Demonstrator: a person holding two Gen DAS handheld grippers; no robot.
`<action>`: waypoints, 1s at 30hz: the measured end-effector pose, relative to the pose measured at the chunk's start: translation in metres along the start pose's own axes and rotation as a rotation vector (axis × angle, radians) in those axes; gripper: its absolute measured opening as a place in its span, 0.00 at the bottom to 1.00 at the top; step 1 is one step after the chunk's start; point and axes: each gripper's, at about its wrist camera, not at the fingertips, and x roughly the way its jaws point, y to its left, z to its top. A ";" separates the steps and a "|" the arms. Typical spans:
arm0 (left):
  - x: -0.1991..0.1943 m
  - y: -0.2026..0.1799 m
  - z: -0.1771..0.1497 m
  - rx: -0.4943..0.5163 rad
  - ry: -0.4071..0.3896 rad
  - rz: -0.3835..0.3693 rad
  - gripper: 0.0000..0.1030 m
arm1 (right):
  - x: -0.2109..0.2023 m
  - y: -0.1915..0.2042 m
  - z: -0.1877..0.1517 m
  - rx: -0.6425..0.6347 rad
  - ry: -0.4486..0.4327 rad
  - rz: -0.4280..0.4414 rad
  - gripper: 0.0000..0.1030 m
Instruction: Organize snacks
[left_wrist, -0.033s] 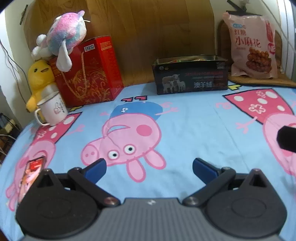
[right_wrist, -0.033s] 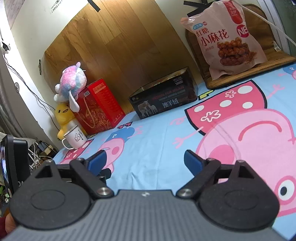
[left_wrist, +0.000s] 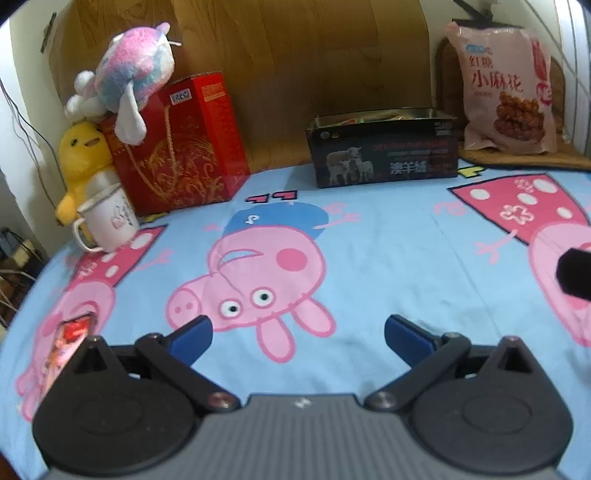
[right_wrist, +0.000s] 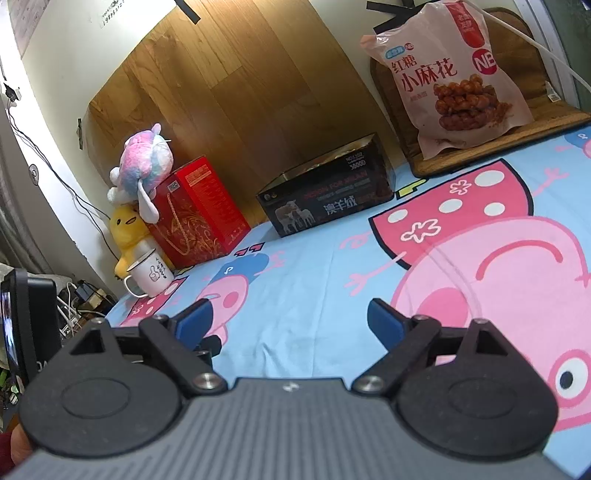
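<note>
1. I have both tools low over the cartoon-print blue sheet (left_wrist: 388, 236), and neither carries anything.
2. My left gripper (left_wrist: 297, 334) is spread wide, its blue pads apart with only sheet showing between them.
3. My right gripper (right_wrist: 290, 319) is spread just as wide, and its jaws have just been opening; nothing lies between them either.
4. The one loose snack I can see is the pink snack bag (right_wrist: 448, 74), standing propped upright on a brown cushion (right_wrist: 491, 144) at the far right corner, against the wall.
5. The black tin (left_wrist: 384, 149) sits open-topped at the back of the sheet, just left of the bag and near the wooden panel; packets show inside over the rim, though I cannot make out what they are.
6. My reading: this is the gap between picks, most of the sorting done, with the bag as the likely next item.
7. The next move calls for reaching the right tool forward and to the right, closing on the bag's upper edge where the film gathers, then carrying it to the tin.
8. The bag looks too big for the tin, so it may only lean on it.
</note>
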 end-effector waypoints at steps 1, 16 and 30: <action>0.000 -0.001 -0.001 0.007 -0.001 0.009 1.00 | 0.000 0.000 0.000 0.001 0.000 0.000 0.90; 0.007 0.012 -0.006 -0.021 0.028 0.039 1.00 | 0.001 0.001 -0.002 0.005 0.007 0.000 0.90; 0.021 0.025 -0.013 -0.065 0.086 0.043 1.00 | 0.010 0.003 -0.007 -0.001 0.048 -0.001 0.92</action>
